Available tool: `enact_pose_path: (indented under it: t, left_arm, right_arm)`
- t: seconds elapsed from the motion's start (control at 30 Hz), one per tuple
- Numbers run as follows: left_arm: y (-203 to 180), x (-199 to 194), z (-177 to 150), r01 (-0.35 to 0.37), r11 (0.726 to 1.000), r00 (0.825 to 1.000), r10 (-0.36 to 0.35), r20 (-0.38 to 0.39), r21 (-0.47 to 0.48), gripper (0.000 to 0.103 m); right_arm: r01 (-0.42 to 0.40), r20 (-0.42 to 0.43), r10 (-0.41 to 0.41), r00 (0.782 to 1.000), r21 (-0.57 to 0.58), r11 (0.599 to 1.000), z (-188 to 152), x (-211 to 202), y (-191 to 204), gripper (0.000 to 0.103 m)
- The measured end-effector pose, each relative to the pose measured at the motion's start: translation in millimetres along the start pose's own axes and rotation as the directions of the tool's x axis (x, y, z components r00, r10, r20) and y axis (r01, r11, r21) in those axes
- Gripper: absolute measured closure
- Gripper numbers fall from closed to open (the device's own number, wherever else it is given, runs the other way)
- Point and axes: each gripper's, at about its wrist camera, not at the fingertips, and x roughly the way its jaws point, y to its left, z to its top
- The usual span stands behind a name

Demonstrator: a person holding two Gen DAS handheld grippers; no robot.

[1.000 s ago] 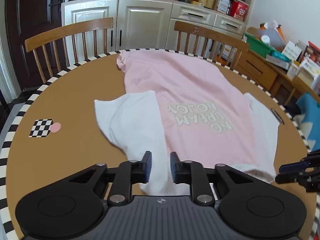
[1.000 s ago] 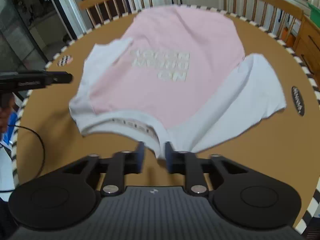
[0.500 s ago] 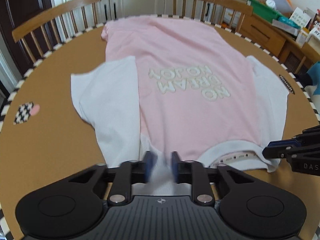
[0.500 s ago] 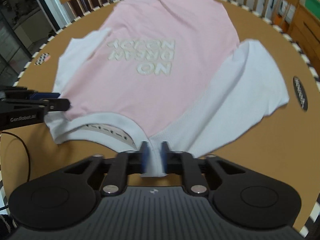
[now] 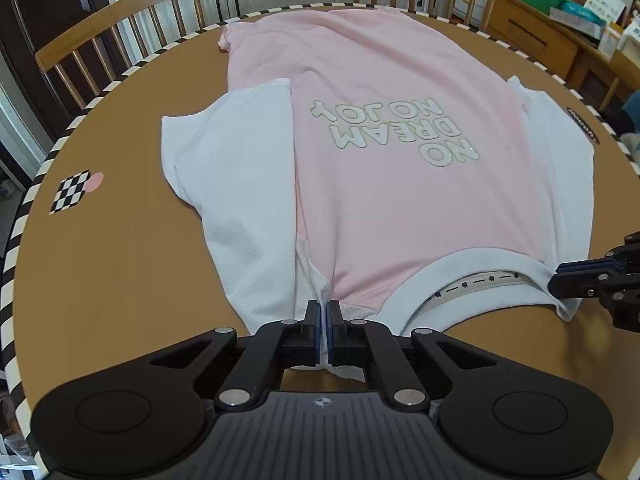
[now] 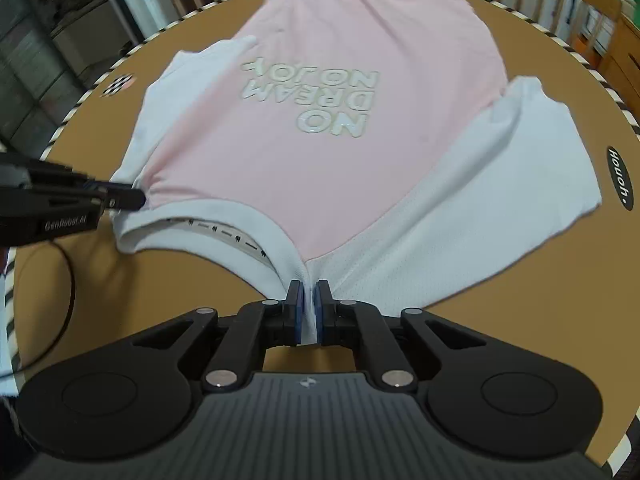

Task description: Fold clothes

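On the round brown counter (image 5: 120, 264) lies a pink T-shirt (image 5: 384, 184) with white sleeves, spread flat with its front up and its collar toward the cameras. White raised letters (image 5: 394, 130) across the chest read "NO DREAM NO JOY", seen upside down from here. The white ribbed collar (image 5: 472, 270) curves open and shows a printed tape inside the neck.

The left hand-held gripper (image 5: 324, 316) has its jaws nearly together, pinching the white mesh fabric at the shoulder seam, just beside the collar on that side. The sleeve (image 5: 236, 184) on that side lies flat on the counter, its far edge folded a little. The right hand-held gripper (image 6: 306, 300) is likewise closed narrowly on the white fabric where the collar meets the other shoulder, with a strip of cloth passing between its blue pads. That side's sleeve (image 6: 500, 184) spreads out toward the counter's edge.

Each gripper also shows at the side of the other's view, its tip touching the shirt's shoulder.

A black-and-white striped band runs round the counter's rim. A small checkered sticker (image 5: 74, 194) with a pink dot sits on the bare surface left of the shirt, and a dark oval label (image 6: 620, 184) lies to the right, apart from the sleeve. Wooden chairs (image 5: 120, 36) stand at the far side, with white cabinets behind them.
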Motion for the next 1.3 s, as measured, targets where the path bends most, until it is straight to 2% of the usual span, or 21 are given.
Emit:
enact_pose_path:
  t: [0.3, 0.4, 0.57, 0.67, 0.73, 0.77, 0.8, 0.9, 0.93, 1.03, 1.1, 1.2, 1.3]
  left_arm:
    - [16.5, -9.7, -16.4, -0.033, 0.999, 0.999, 0.033, -0.012, -0.004, 0.098]
    - [30.2, -8.5, -12.1, -0.089, 0.996, 0.996, 0.089, -0.015, -0.012, 0.097]
    - [67.6, -1.7, 4.4, -0.213, 0.977, 0.977, 0.213, -0.016, 0.0, 0.095]
    - [94.7, -12.1, 19.4, -0.237, 0.968, 0.971, 0.236, -0.024, -0.077, 0.095]
    - [98.3, -29.0, 24.6, -0.231, 0.968, 0.972, 0.234, 0.026, -0.1, 0.09]
    - [97.2, -36.9, 26.3, -0.224, 0.969, 0.972, 0.23, 0.053, -0.107, 0.078]
    - [93.4, -41.2, 26.9, -0.204, 0.972, 0.975, 0.213, 0.066, -0.117, 0.07]
    - [69.1, -38.9, 22.8, -0.108, 0.987, 0.991, 0.116, 0.062, -0.12, 0.068]
    - [57.5, -34.9, 20.5, -0.091, 0.99, 0.993, 0.098, 0.063, -0.104, 0.067]
    - [26.2, -23.6, 8.8, -0.121, 0.988, 0.983, 0.133, 0.129, -0.094, 0.062]
    - [15.7, -14.5, 8.3, -0.133, 0.987, 0.978, 0.145, 0.149, -0.086, 0.047]
    - [8.5, -0.2, 14.1, -0.16, 0.984, 0.971, 0.172, 0.168, -0.085, 0.043]
    - [17.3, 10.8, 29.8, -0.165, 0.98, 0.963, 0.185, 0.197, -0.115, 0.035]
  right_arm:
    - [-0.08, -0.016, 0.08, 0.997, 0.021, 0.997, -15.2, -8.9, 16.9, 0.097]
    - [-0.141, -0.017, 0.142, 0.99, 0.044, 0.989, -12.6, -3.9, 25.2, 0.097]
    - [-0.235, -0.022, 0.234, 0.972, -0.03, 0.972, -3.3, 10.3, 59.7, 0.095]
    - [-0.242, -0.005, 0.242, 0.97, -0.023, 0.97, 16.2, -3.4, 51.3, 0.085]
    - [-0.202, 0.082, 0.204, 0.975, -0.04, 0.979, 33.0, -23.5, 28.5, 0.068]
    - [-0.144, 0.119, 0.147, 0.982, -0.039, 0.989, 46.3, -27.8, 14.5, 0.064]
    - [-0.076, 0.153, 0.081, 0.985, -0.033, 0.997, 60.8, -30.6, 0.1, 0.063]
    - [0.095, 0.232, -0.101, 0.967, 0.04, 0.995, 106.5, -24.2, -42.9, 0.063]
    - [0.111, 0.254, -0.127, 0.959, 0.079, 0.991, 122.4, -19.8, -59.8, 0.062]
    - [0.127, 0.313, -0.182, 0.932, 0.188, 0.974, 168.8, -5.8, -109.1, 0.061]
    - [0.158, 0.306, -0.221, 0.926, 0.215, 0.964, 198.6, 12.1, -130.1, 0.06]
    - [0.225, 0.247, -0.275, 0.929, 0.212, 0.951, 241.3, 48.9, -150.3, 0.057]
    - [0.289, 0.212, -0.332, 0.919, 0.209, 0.934, 274.4, 92.9, -154.4, 0.055]
